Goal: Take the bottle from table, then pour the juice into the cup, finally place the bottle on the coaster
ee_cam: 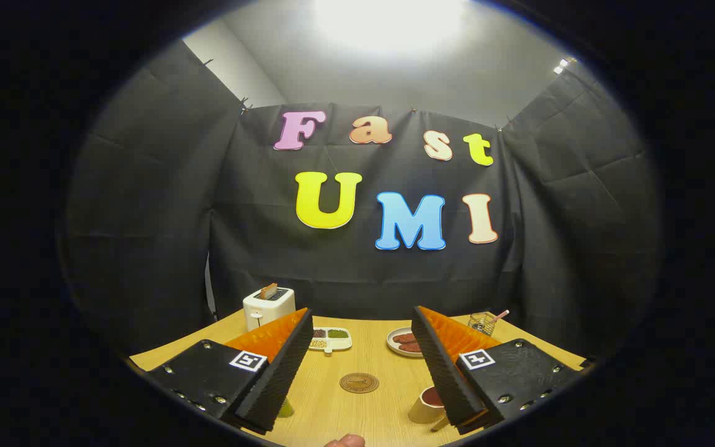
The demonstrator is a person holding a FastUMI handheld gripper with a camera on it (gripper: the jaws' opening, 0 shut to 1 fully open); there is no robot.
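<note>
We judge the first step barely begun: our gripper (360, 363) hovers spread and empty above the pale wooden counter (382, 354), the round brown cork coaster (359, 382) at twelve o'clock, the tan juice-filled cup (427, 405) at four, and something greenish (285, 408), perhaps the bottle, half hidden at eight, needing a downward reach.

Gripper-mounted fisheye, forward over table (332, 416)

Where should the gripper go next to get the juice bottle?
Probably down and a little left: the gripper is open and holds nothing, and a greenish thing that may be the bottle peeks out by the left finger. The coaster and cup wait ahead.
</note>
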